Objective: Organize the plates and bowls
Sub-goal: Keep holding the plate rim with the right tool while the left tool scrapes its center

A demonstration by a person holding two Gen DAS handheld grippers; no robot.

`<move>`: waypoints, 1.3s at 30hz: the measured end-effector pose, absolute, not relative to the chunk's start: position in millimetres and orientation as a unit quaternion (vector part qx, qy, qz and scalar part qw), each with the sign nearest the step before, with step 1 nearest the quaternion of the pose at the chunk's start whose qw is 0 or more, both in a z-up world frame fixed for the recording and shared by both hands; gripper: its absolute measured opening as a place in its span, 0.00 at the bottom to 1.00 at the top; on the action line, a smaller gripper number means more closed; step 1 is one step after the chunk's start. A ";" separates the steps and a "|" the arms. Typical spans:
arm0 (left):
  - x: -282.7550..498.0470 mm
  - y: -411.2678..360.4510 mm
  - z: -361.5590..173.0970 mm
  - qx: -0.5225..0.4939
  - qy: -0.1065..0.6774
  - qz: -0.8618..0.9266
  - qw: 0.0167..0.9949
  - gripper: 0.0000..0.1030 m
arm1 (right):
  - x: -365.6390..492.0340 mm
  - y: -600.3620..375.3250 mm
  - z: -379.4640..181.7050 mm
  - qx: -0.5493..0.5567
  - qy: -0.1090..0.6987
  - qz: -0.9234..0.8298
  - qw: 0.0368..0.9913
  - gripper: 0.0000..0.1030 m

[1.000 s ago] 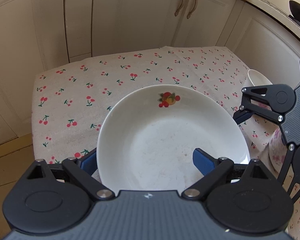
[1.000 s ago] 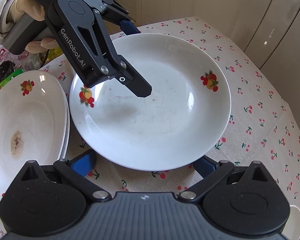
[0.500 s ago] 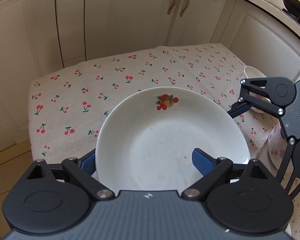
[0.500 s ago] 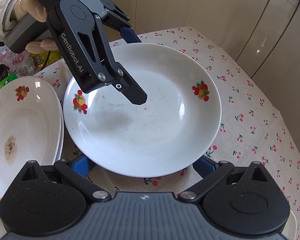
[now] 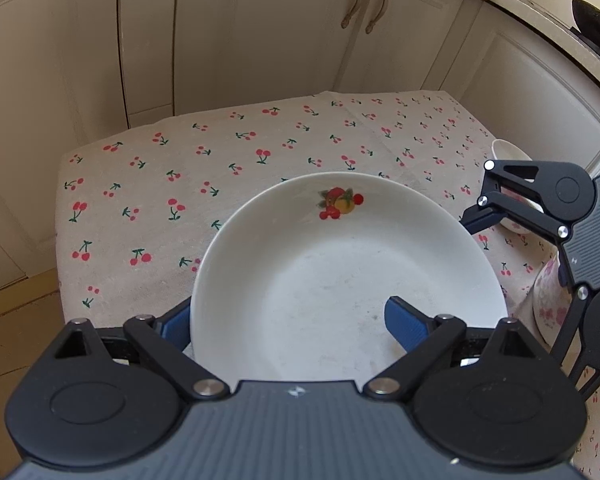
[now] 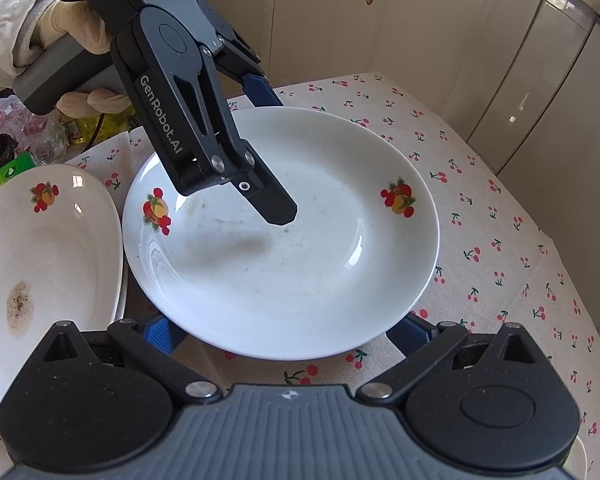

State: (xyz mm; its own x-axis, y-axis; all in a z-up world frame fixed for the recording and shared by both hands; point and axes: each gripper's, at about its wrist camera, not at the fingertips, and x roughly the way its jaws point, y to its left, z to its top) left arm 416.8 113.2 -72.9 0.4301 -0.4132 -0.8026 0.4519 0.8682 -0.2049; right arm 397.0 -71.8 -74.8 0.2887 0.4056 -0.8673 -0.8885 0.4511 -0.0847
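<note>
2 plates (image 6: 284,264) (image 6: 40,264), 2 grippers (image 6: 274,152) (image 6: 288,328)

Two grippers are in view, the left gripper (image 6: 274,156) and the right gripper (image 6: 288,330). One gloved hand (image 6: 82,36) shows. The near plate (image 6: 300,264) is one, with two fruit prints. Beside it sits a stack of plates (image 6: 40,264); its count cannot be told beyond at least two rims. One small white bowl (image 5: 509,152) and one floral bowl (image 5: 547,296) appear. One cherry tablecloth (image 5: 220,168) covers the table, and two cabinet handles (image 5: 365,4) show.
</note>
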 end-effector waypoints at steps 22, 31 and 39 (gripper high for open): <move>415.4 122.3 -71.4 -0.019 0.474 -0.265 0.839 0.93 | 401.0 -74.9 -72.8 -0.280 0.402 0.435 0.755 1.00; 412.0 121.2 -66.6 -0.015 0.467 -0.264 0.844 0.92 | 398.2 -76.4 -68.2 -0.282 0.397 0.434 0.758 1.00; 403.1 117.8 -50.7 -0.008 0.457 -0.263 0.850 0.92 | 389.4 -80.5 -55.1 -0.281 0.390 0.432 0.764 1.00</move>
